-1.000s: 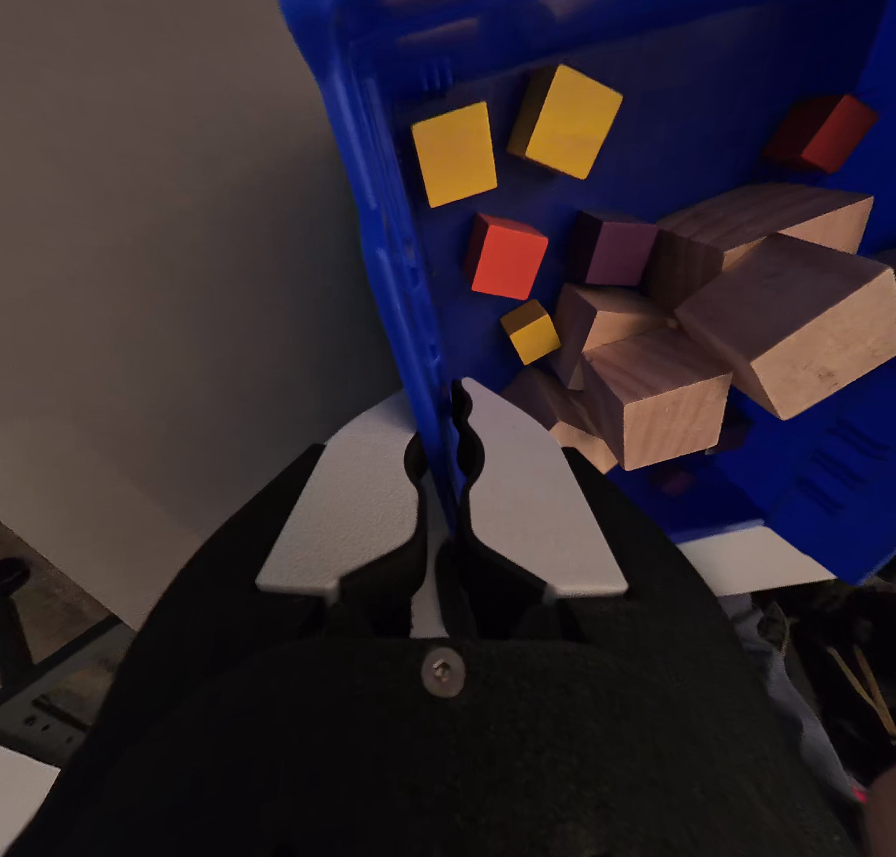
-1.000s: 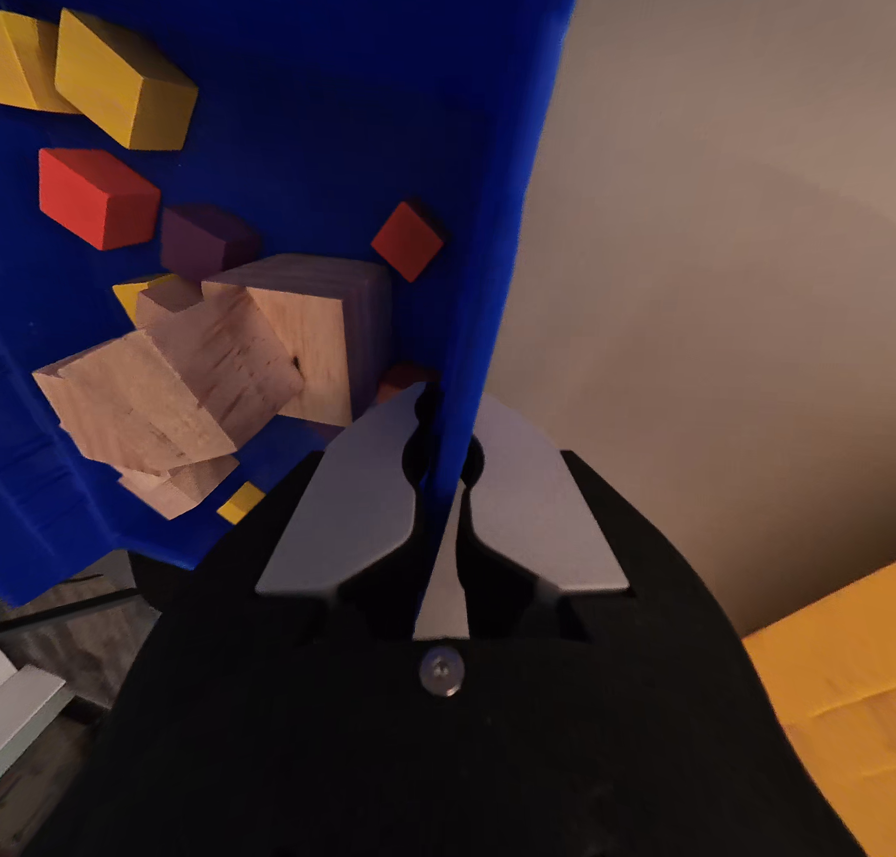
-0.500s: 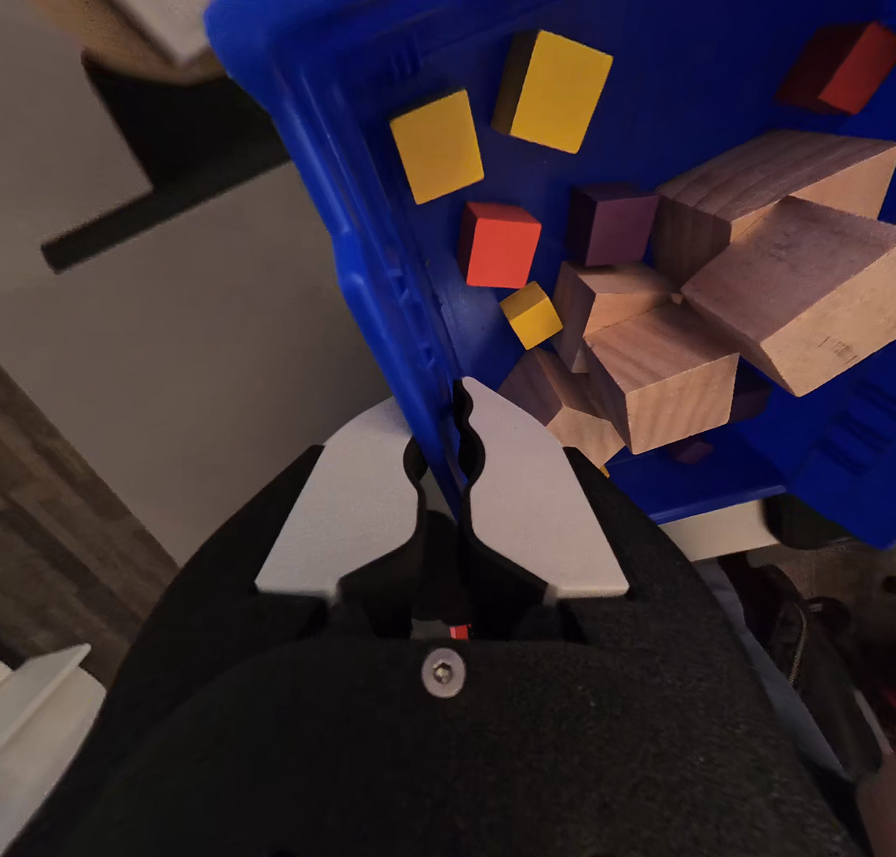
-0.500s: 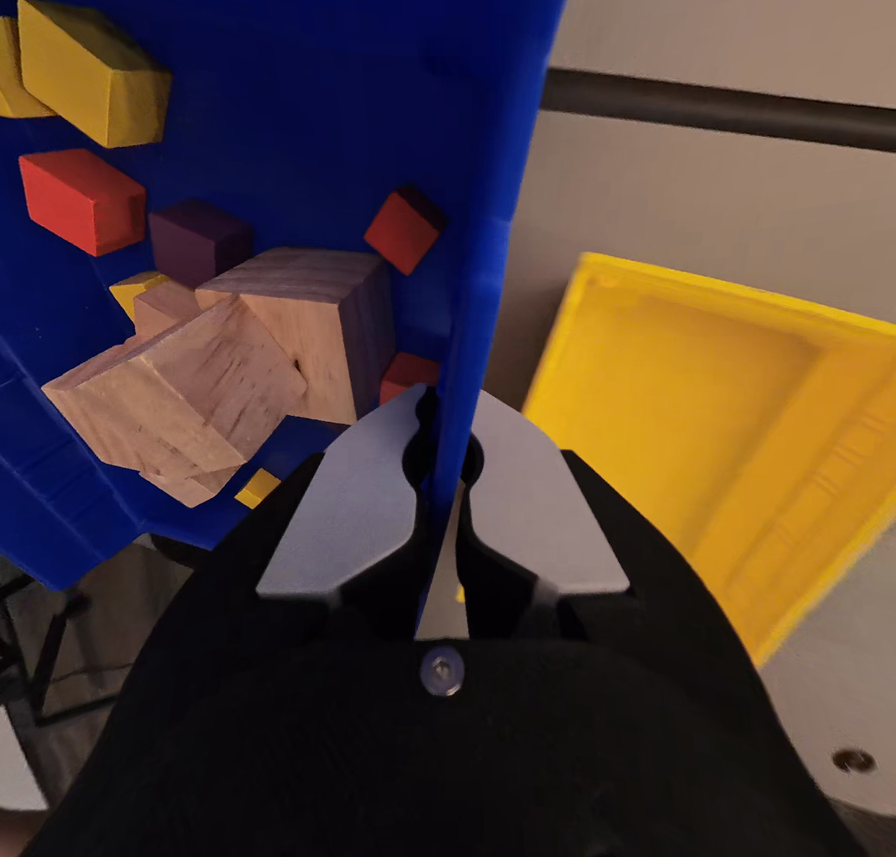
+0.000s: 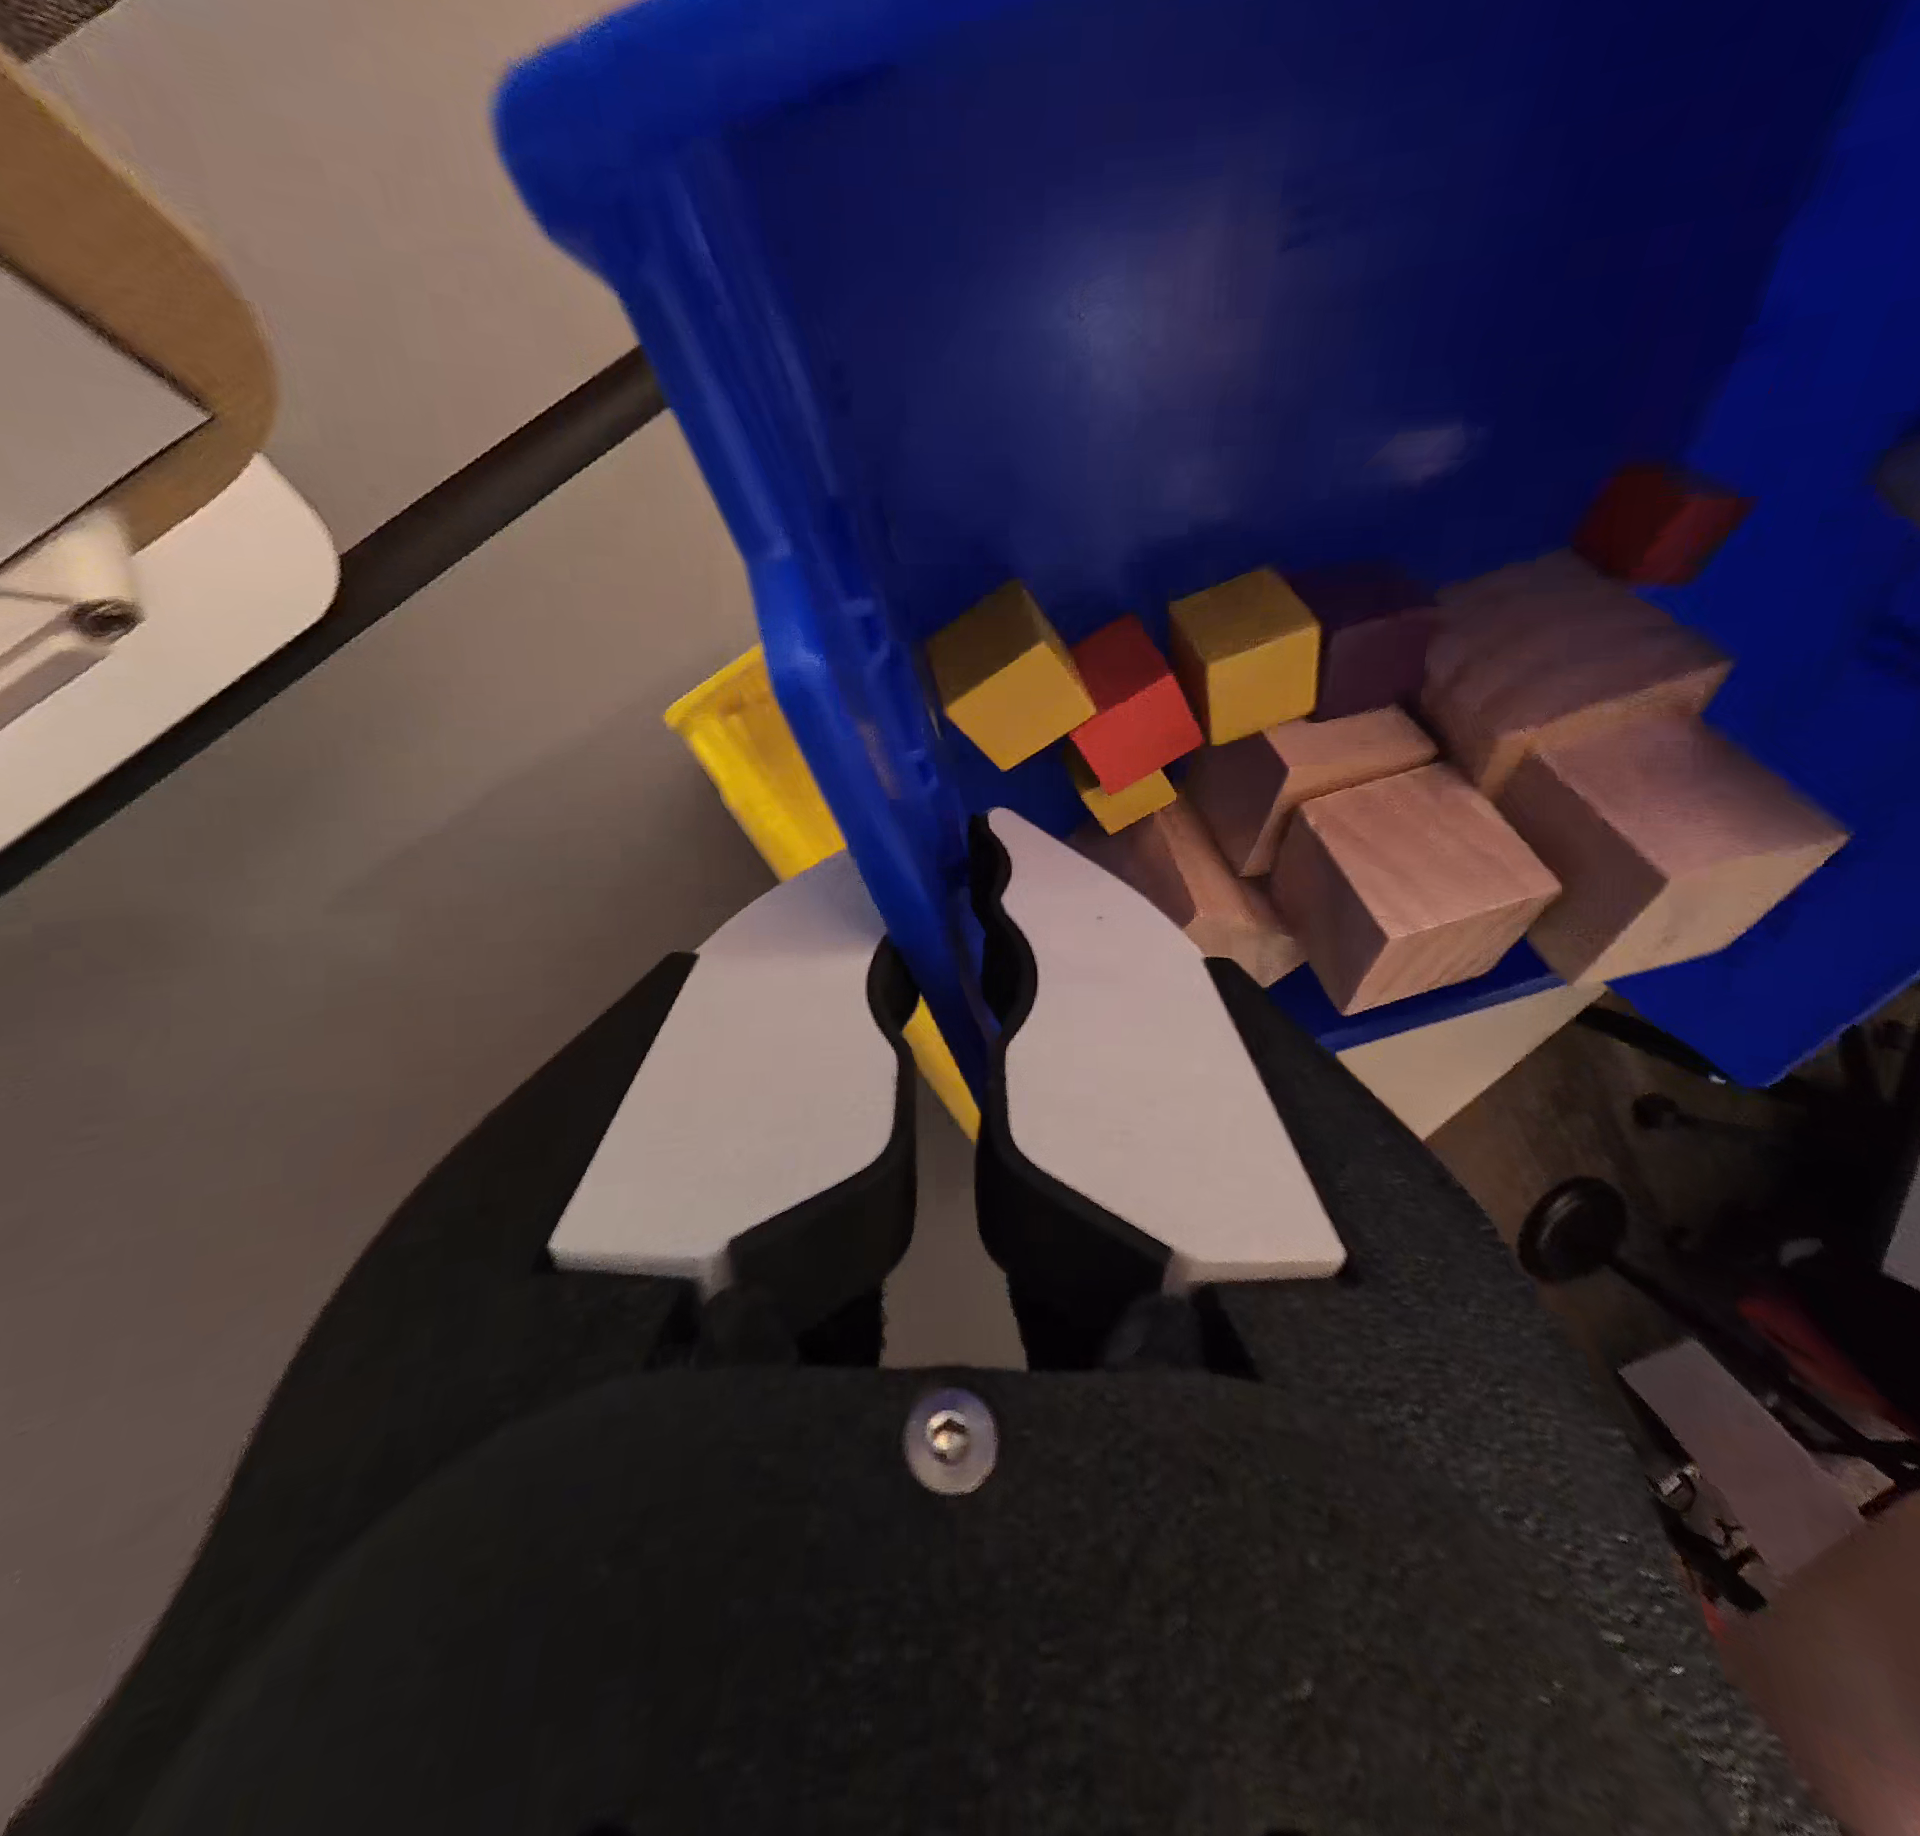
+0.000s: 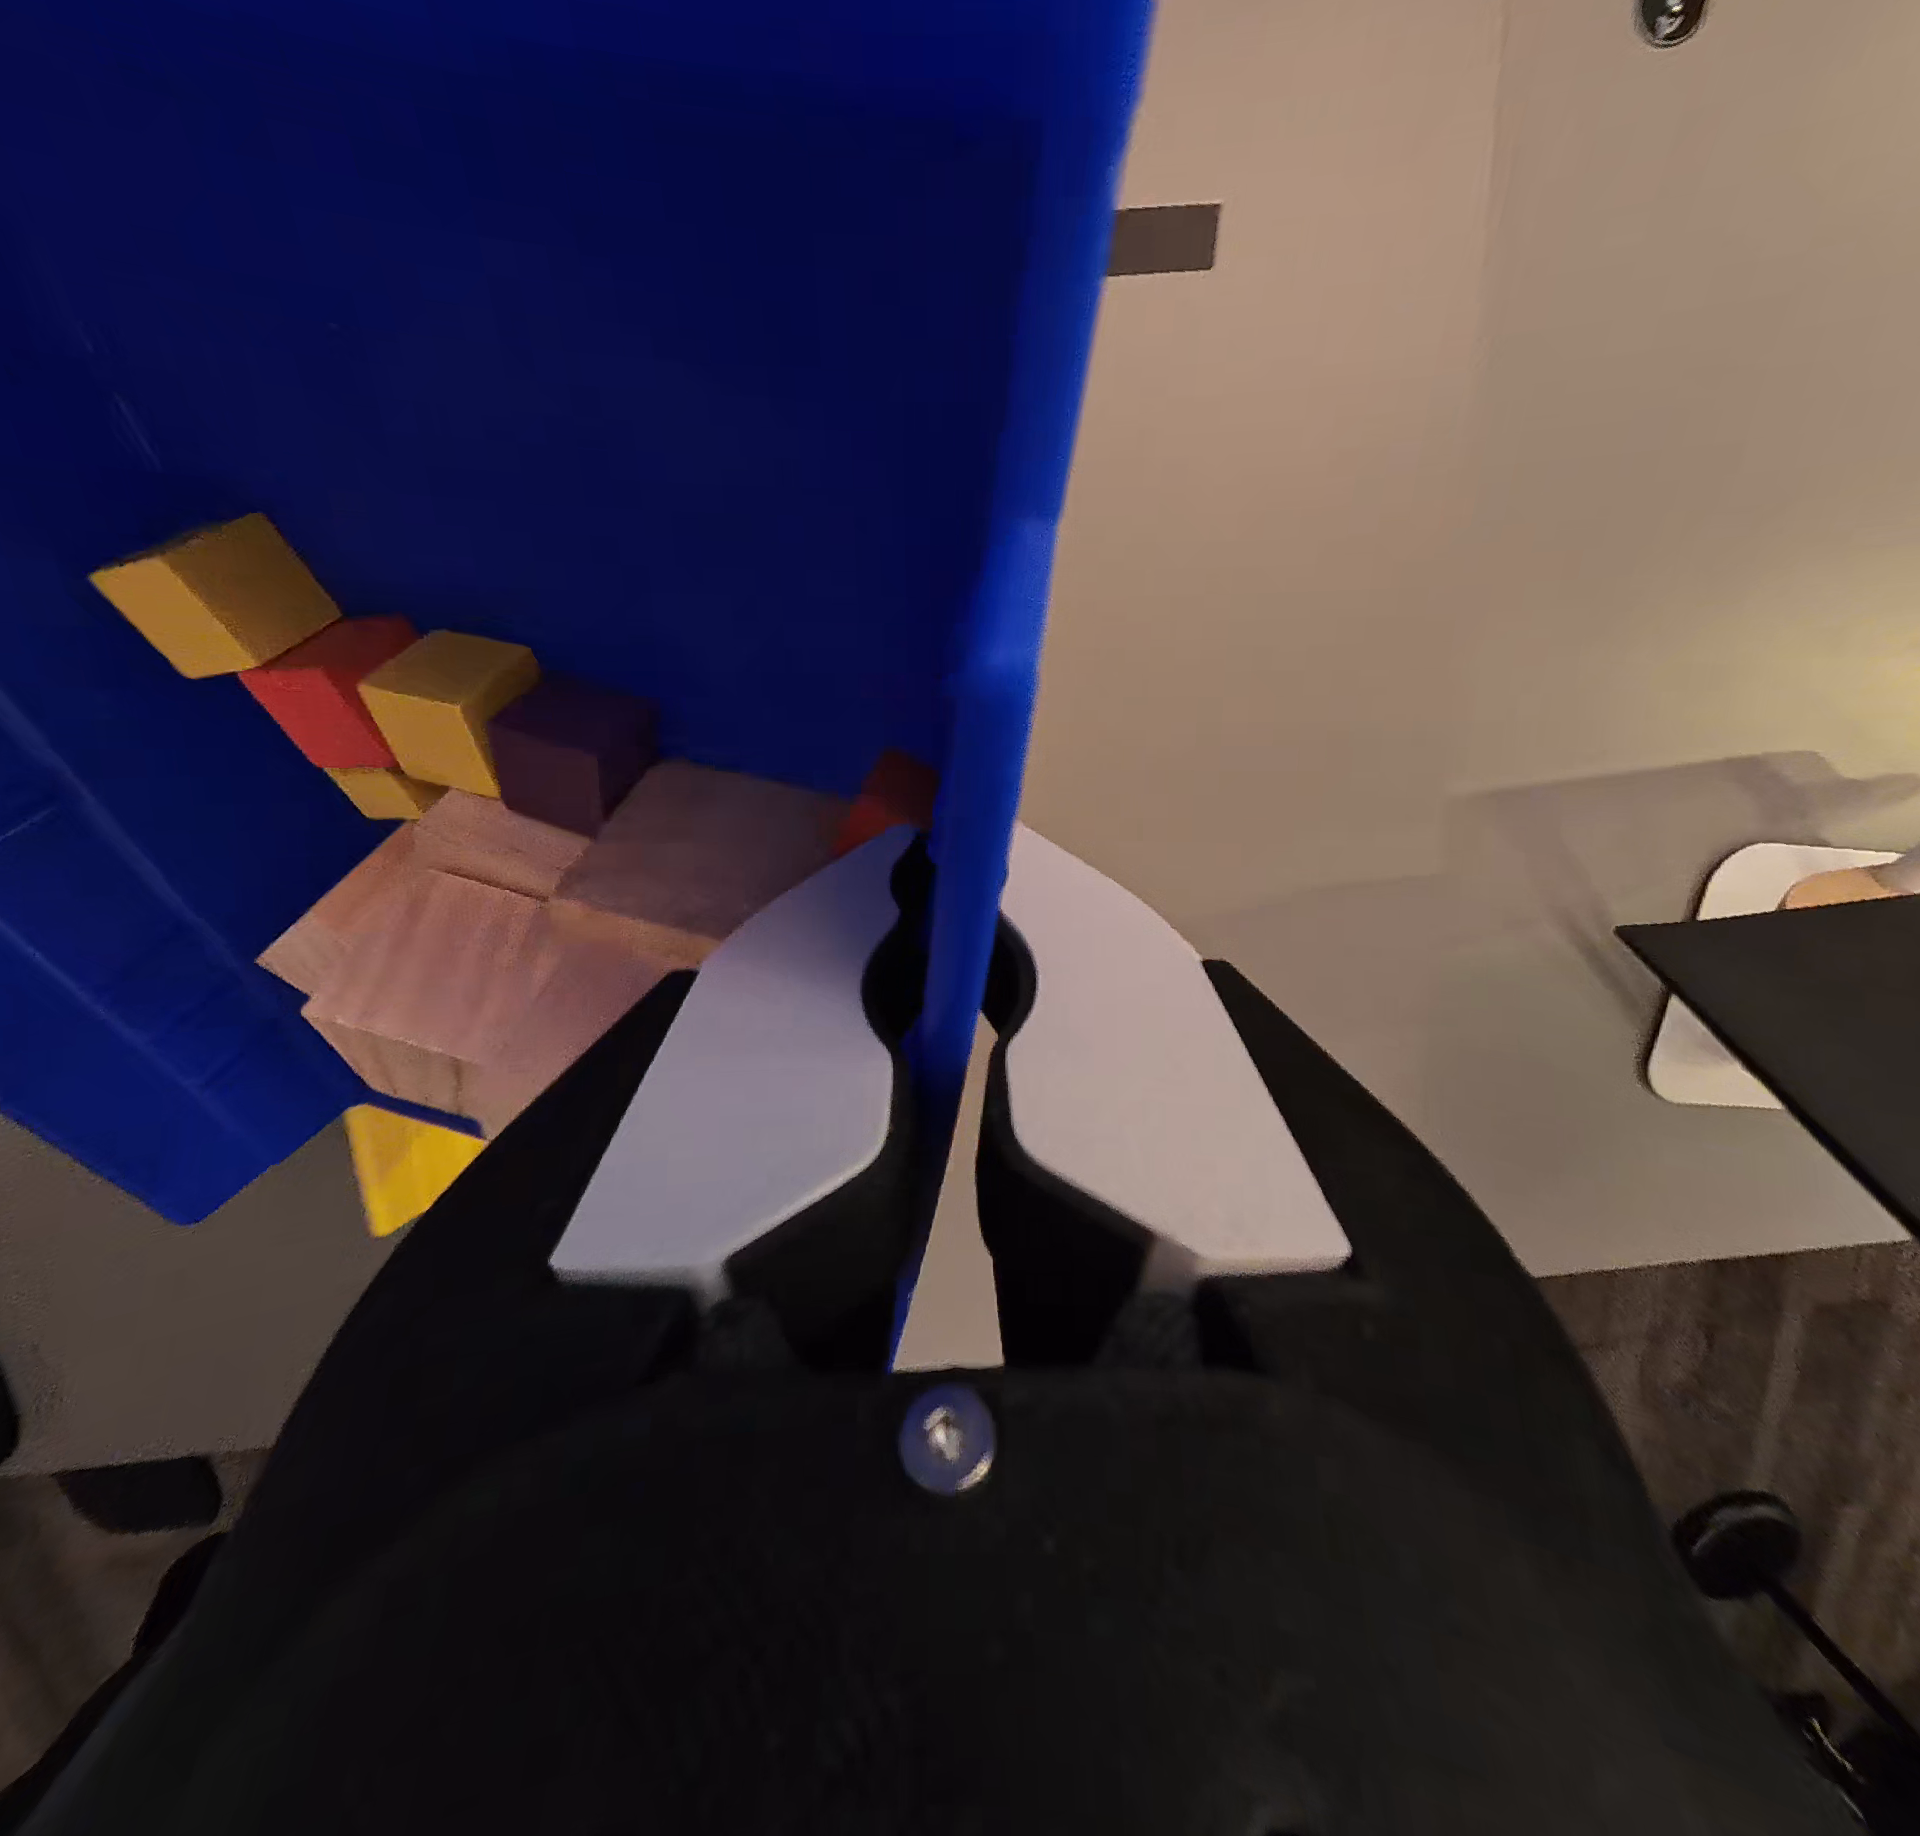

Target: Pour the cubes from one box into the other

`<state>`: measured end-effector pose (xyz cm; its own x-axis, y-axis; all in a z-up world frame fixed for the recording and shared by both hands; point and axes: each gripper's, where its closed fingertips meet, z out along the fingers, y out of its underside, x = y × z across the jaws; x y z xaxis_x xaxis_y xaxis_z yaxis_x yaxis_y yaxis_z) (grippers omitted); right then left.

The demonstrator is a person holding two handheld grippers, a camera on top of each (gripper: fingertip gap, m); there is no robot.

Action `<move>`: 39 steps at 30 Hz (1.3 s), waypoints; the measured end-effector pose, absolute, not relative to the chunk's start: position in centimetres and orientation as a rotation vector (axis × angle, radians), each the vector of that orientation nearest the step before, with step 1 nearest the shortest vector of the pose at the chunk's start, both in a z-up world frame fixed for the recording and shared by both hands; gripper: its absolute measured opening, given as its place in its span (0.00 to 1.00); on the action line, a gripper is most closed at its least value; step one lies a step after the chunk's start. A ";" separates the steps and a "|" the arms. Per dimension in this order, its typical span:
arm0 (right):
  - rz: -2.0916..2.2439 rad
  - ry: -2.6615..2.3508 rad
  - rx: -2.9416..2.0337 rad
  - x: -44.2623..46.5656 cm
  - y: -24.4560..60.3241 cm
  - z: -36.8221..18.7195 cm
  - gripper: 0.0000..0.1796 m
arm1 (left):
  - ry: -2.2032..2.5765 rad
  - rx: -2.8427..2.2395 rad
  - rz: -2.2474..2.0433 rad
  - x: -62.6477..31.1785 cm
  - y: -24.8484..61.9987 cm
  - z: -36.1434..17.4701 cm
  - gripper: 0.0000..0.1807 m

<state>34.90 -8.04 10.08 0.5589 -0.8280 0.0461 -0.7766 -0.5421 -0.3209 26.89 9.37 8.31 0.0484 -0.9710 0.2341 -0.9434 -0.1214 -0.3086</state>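
The blue box [image 5: 1195, 280] is tipped much more steeply than a second ago, and the cubes [image 5: 1351, 768], scattered across its floor then, have slid into a heap against its low wall. The left gripper [image 5: 961, 913] pinches one side wall, the right gripper [image 6: 951, 913] the opposite one, both clamped narrow on the plastic. The yellow box [image 5: 764, 758], off to the right half a second ago, now sits under the blue one's lower edge (only a corner shows), so the spill looks imminent; no cube appears to have left yet. Below lies a pale grey bench [image 5: 312, 955] split by a dark seam, with wood-look floor [image 6: 1714, 1371] beyond its edge.
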 end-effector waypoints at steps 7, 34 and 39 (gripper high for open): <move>-0.329 1.291 -2.524 36.9 -9.0 9.0 0.04 | 1.962 -2.167 -0.677 29.6 8.8 6.9 0.03; -1.157 0.780 -2.259 35.5 -3.2 15.9 0.04 | 1.581 -1.804 -1.247 30.0 13.4 8.1 0.03; -1.199 0.756 -2.230 34.7 -3.3 16.3 0.04 | 1.578 -1.729 -1.272 29.4 13.2 8.1 0.03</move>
